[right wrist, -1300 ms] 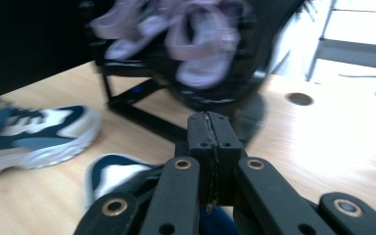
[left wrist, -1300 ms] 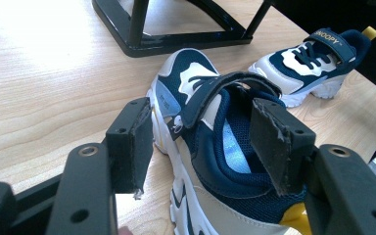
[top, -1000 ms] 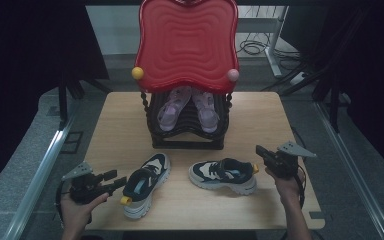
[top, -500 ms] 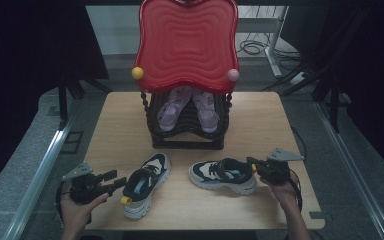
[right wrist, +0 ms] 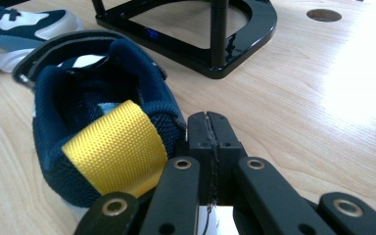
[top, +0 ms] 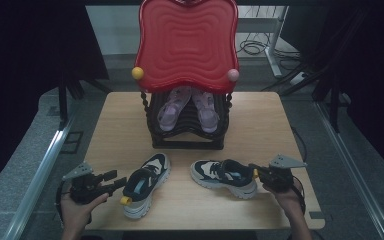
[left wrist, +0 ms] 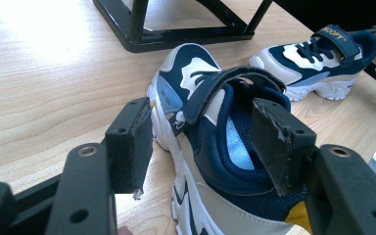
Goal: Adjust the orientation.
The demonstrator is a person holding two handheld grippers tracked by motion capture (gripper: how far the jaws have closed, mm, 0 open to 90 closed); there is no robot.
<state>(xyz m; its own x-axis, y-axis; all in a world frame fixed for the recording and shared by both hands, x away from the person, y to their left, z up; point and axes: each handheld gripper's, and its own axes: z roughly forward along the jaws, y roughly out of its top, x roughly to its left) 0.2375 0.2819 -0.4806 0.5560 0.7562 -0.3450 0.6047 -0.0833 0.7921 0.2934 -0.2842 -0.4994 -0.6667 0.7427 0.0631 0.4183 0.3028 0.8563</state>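
Note:
Two navy-and-white child's sneakers lie on the wooden table [top: 260,125]. The left sneaker [top: 145,185] points toward the rack. In the left gripper view its heel collar [left wrist: 225,161] sits between the jaws of my left gripper [left wrist: 205,142], which is open, with neither pad touching it. That same left gripper [top: 114,180] shows at the sneaker's heel side in the high view. The right sneaker [top: 222,177] lies sideways. My right gripper [top: 254,172] is at its heel. Its pads [right wrist: 209,129] are shut on nothing, right beside the yellow pull tab [right wrist: 115,147].
A black rack [top: 187,135] with a red wavy top [top: 187,45] stands mid-table and holds a pair of lilac shoes [top: 187,107]. Its base [right wrist: 186,44] is just beyond the right sneaker. Bare table lies on both sides of the rack.
My right gripper has come down and inward to the heel of the right sneaker. The left gripper and both sneakers have stayed put.

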